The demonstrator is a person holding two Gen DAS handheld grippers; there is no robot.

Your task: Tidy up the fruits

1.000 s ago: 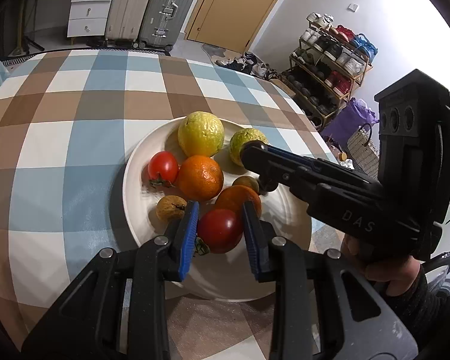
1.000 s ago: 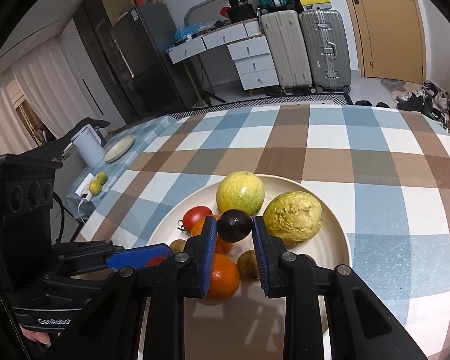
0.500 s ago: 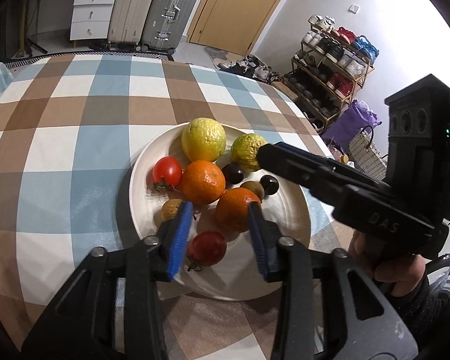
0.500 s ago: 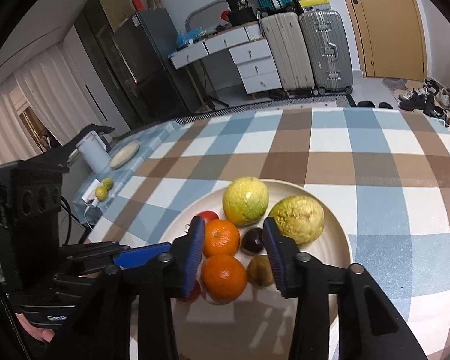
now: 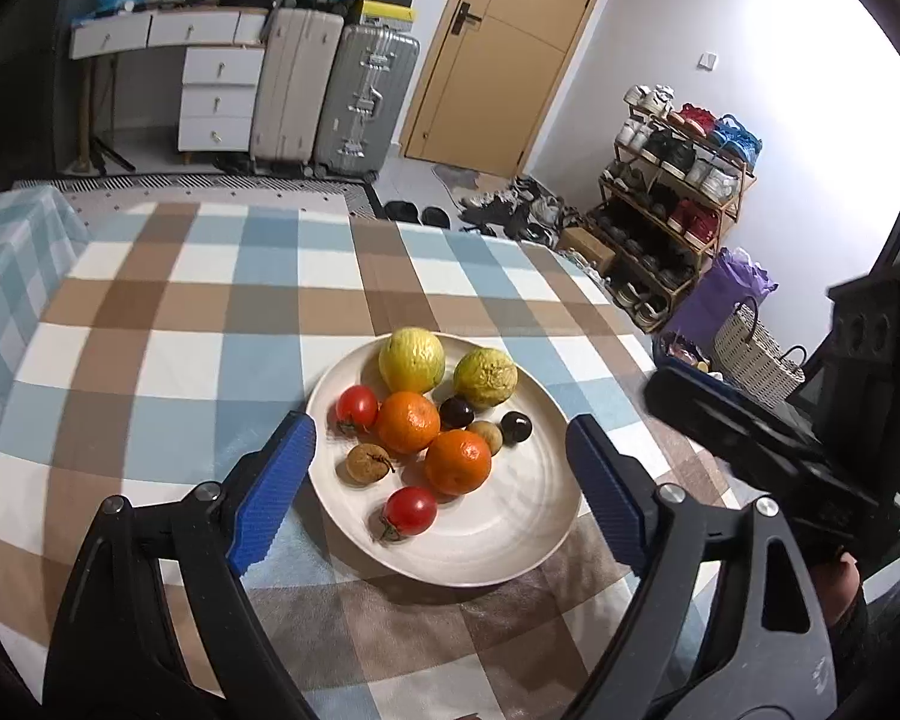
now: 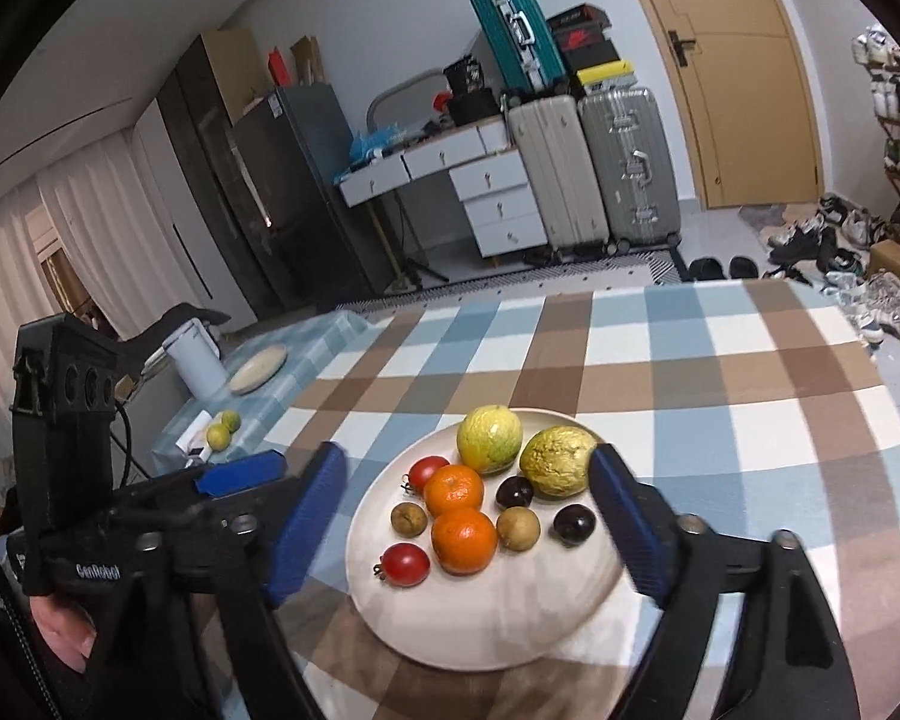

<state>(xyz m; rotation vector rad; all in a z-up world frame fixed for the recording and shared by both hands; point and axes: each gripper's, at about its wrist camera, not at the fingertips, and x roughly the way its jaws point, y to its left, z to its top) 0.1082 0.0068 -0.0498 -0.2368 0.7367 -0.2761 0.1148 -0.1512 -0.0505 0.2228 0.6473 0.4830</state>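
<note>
A cream plate (image 5: 510, 546) (image 6: 510, 618) on the checked tablecloth holds several fruits: two yellow-green guavas (image 5: 411, 359) (image 6: 488, 440), two oranges (image 5: 457, 461) (image 6: 463, 541), two red tomatoes (image 5: 410, 510) (image 6: 404, 564), two dark plums (image 5: 516, 426) (image 6: 574, 522) and two small brown fruits (image 5: 364, 463) (image 6: 518, 528). My left gripper (image 5: 444, 492) is open and empty, raised above the plate's near side. My right gripper (image 6: 480, 516) is open and empty, raised over the plate. Each gripper shows at the edge of the other's view.
The checked table (image 5: 210, 312) extends far and left of the plate. A lower side table (image 6: 258, 396) at the left holds a white jug, a flat dish and two green fruits. Suitcases, drawers, a door and a shoe rack stand beyond.
Both grippers opened wide and pulled back and up. The left let go of a tomato and the right let go of a dark plum; both fruits now lie on the plate.
</note>
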